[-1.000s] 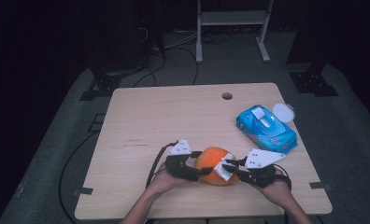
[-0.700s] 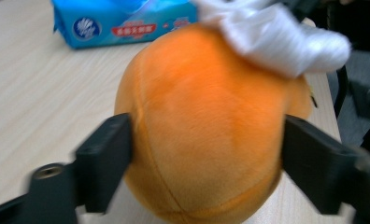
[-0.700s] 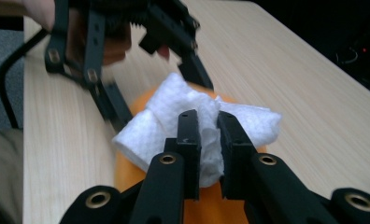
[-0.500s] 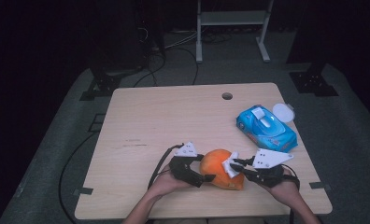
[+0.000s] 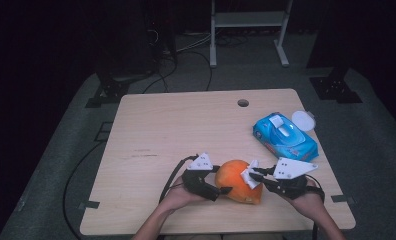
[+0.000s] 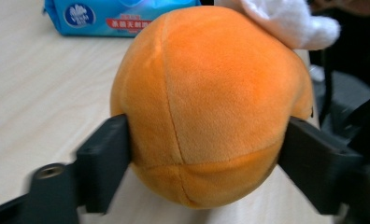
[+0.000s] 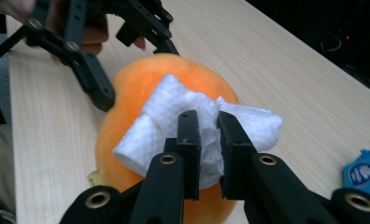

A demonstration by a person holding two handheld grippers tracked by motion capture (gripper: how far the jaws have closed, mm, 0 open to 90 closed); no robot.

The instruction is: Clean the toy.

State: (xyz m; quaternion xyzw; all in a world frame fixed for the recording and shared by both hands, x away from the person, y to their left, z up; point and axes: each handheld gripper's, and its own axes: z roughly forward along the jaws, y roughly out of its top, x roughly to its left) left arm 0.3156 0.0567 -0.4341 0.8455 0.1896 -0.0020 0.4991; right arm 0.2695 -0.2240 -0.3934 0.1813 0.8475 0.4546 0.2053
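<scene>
The table point(image 5: 186, 130) carried 1 blue pack of wipes point(image 5: 285, 137) near its right edge, with a white lid point(image 5: 303, 120) just beside it. The orange plush ball point(image 5: 240, 181) sat near the front edge, between both grippers. The left gripper point(image 5: 221, 182) had just been opening; its 2 jaws stood wide around the ball, touching its sides in the left gripper view. The right gripper point(image 7: 209, 135) pinched a white wipe point(image 7: 174, 121) tightly, and the wipe rested against the ball's top.

Lit tabletop, dark surroundings, soft close-ups.
</scene>
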